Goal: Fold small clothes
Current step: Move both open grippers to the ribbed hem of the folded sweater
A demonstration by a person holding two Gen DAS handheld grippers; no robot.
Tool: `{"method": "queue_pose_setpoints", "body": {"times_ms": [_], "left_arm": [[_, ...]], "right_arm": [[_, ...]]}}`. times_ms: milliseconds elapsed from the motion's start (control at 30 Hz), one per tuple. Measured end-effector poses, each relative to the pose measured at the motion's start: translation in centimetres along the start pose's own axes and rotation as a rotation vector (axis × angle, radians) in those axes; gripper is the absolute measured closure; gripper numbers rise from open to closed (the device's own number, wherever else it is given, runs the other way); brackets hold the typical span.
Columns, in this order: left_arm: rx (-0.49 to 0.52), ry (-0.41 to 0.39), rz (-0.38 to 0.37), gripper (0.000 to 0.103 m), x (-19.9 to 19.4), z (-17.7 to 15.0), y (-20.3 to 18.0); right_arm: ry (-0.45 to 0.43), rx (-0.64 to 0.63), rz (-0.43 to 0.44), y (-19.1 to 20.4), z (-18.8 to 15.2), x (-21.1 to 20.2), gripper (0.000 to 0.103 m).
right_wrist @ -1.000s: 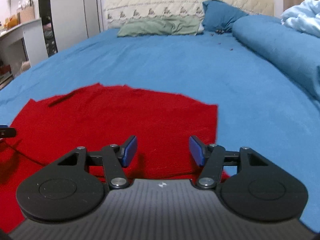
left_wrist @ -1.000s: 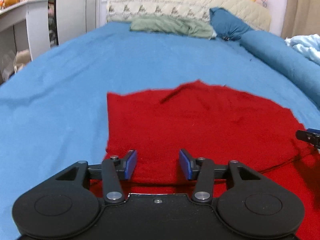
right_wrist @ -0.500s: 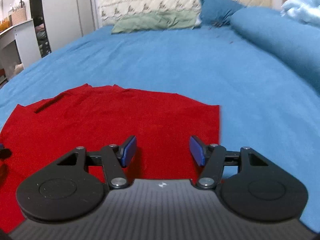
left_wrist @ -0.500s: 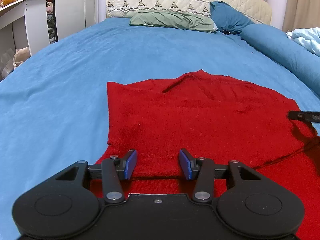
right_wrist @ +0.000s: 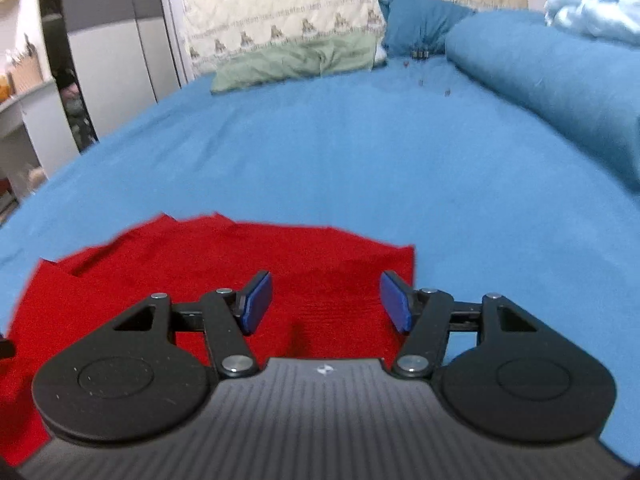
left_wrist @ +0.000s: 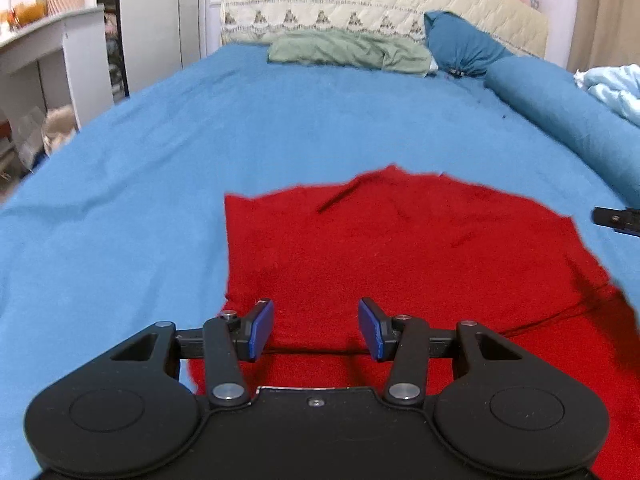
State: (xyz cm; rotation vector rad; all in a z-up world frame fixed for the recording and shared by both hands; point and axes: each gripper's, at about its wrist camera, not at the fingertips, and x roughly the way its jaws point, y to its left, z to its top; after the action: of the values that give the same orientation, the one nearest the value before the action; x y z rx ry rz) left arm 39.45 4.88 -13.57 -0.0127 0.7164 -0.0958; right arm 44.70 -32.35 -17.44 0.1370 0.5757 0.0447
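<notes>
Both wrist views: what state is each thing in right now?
Red garment: lying flat on the bed, partly folded, held by neither gripper.
Left gripper: open, nothing between its pads.
Right gripper: open, jaws just widened, nothing gripped.
Green cloth: crumpled by the headboard.

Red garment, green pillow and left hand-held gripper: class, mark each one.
Red garment [left_wrist: 392,248], left wrist view, middle of the cloth.
Green pillow [left_wrist: 348,50], left wrist view, its top.
Left hand-held gripper [left_wrist: 316,330], left wrist view, between its fingertips.
</notes>
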Motion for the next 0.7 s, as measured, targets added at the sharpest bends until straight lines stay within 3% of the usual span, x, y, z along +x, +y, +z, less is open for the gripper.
{"method": "queue_pose_setpoints", "body": {"times_ms": [267, 367, 433, 467, 700], "left_arm": [[-0.015, -0.045, 0.005, 0.048, -13.4, 0.4, -1.5], [-0.023, -0.043, -0.005, 0.029, -17.8, -1.1, -1.5], [-0.037, -0.041, -0.022, 0.012, -20.1, -2.5, -1.2], [-0.052, -0.043, -0.027, 0.010, -21.3, -3.4, -0.9], [-0.120, 0.028, -0.030, 0.010, -23.8, -10.5, 1.5]], "right_arm": [[-0.058, -0.027, -0.009, -0.5, 1.5, -17.0, 0.017], [-0.041, -0.034, 0.023, -0.5, 0.9, -22.6, 0.014], [-0.027, -0.046, 0.035, -0.5, -0.1, -25.9, 0.009], [-0.019, -0.045, 0.035, -0.5, -0.8, -27.3, 0.004], [0.112, -0.010, 0.029, -1.5, -10.0, -33.2, 0.005]]}}
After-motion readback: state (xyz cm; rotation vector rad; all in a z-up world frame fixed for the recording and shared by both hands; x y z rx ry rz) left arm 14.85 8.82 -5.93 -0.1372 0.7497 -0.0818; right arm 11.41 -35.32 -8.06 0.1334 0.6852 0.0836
